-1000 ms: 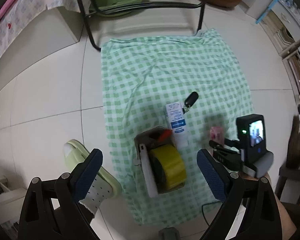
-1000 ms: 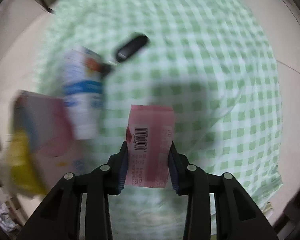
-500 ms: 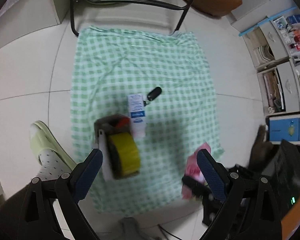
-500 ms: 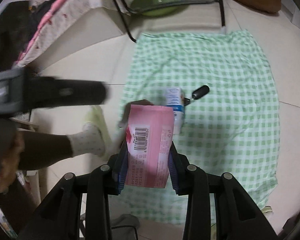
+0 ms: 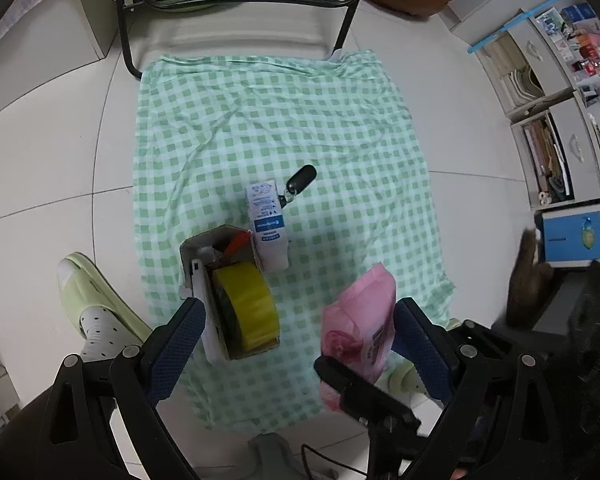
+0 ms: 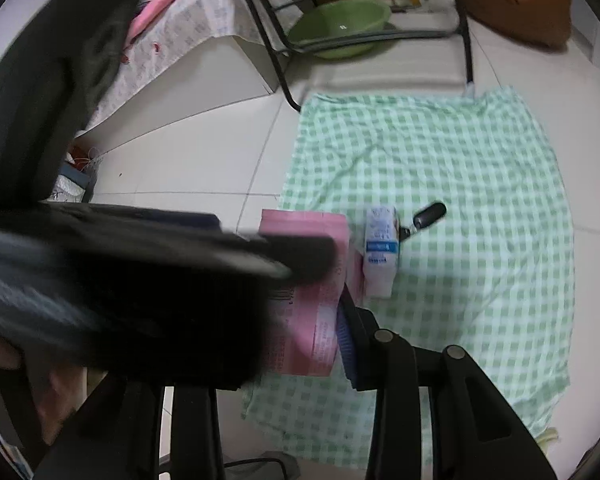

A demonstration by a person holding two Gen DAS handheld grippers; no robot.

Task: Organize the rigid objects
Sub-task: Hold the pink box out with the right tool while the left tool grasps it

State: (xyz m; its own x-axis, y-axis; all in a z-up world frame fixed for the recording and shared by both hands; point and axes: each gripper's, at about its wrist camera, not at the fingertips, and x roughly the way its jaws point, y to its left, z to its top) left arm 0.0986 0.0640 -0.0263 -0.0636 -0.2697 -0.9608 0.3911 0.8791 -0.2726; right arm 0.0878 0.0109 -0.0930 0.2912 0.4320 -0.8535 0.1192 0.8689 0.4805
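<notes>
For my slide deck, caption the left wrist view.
Open left gripper hovers over a checked cloth as the right gripper brings in a pink packet.

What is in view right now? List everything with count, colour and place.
Cloth: one, green checked, spread on floor.
Cardboard box: one, brown, cloth's near left.
Tape roll: one, yellow, inside box.
Carton: one, white and blue, lying beside box.
Key fob: one, black, by carton's far end.
Pink pack: one, held above cloth.
Basin: one, green, under chair.
Left gripper: open, empty.
Right gripper: shut on pink pack.
</notes>
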